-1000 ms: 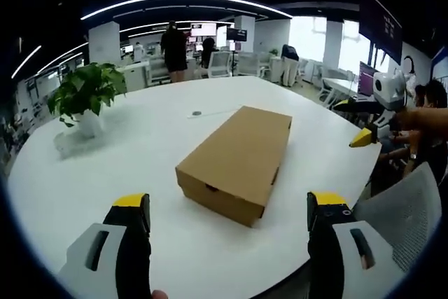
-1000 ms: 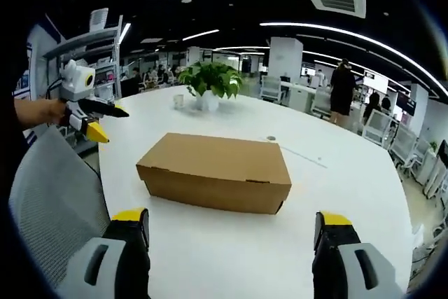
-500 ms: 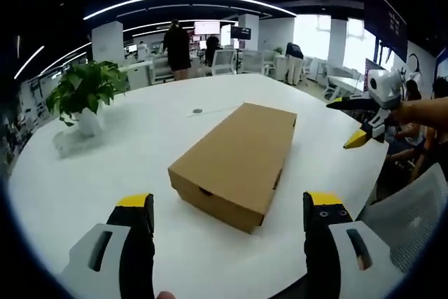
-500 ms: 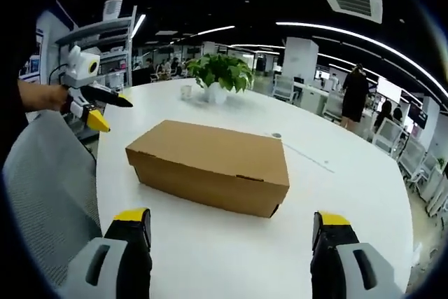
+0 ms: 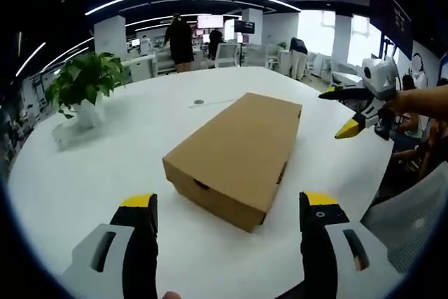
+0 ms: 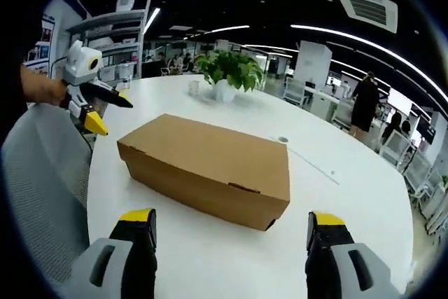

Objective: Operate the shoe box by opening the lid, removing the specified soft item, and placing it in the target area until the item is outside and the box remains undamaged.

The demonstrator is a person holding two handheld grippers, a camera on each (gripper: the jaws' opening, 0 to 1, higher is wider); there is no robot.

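Brown cardboard shoe box (image 5: pixel 238 155) sits closed on the white round table (image 5: pixel 105 166), lid down, nothing taken out yet. In the left gripper view the box lies dead ahead of the left gripper (image 5: pixel 227 222), short end facing it, long axis running away toward the far right. Jaws spread wide, holding nothing, not touching the box. The right gripper (image 5: pixel 346 113) shows at the right, out past the box's far right side, also wide, empty.

In the right gripper view the shoe box (image 6: pixel 210 169) presents its long side, axis running left to right, straight ahead of the right gripper (image 6: pixel 227 232). The left gripper (image 6: pixel 98 106) hangs off the box's left end, apart from it.

Judgement: the left one looks nearer to a short end, the right one faces the long front edge where the lid likely lifts. A potted plant (image 5: pixel 80 89) stands well apart, far left.
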